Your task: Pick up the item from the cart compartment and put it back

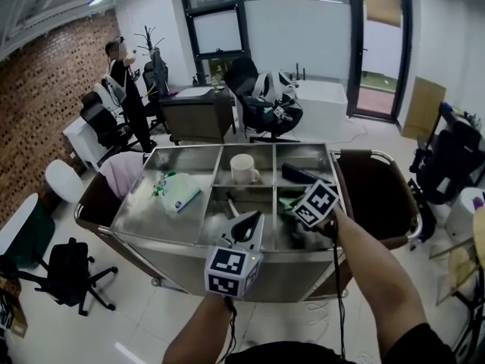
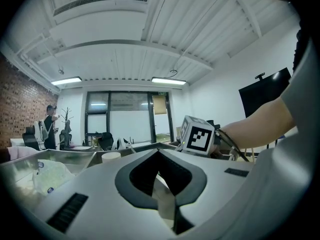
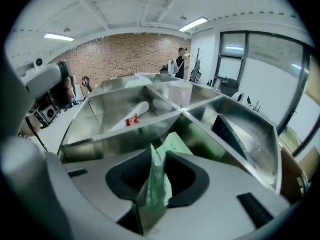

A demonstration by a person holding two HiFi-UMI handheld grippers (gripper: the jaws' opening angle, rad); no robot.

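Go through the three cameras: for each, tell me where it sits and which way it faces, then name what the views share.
Head view: on the person's head, looking steeply down at the steel cart; both forearms, the left gripper and the right gripper show.
Left gripper view: on the left gripper, looking level across the cart towards the windows; its shut jaws and the right forearm show.
Right gripper view: on the right gripper, looking down into the compartments; its jaws pinch a green packet.
Shared: the standing person appears in all three; the white mug in the first two.

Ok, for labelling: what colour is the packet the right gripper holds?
Green packet; best in right gripper view.
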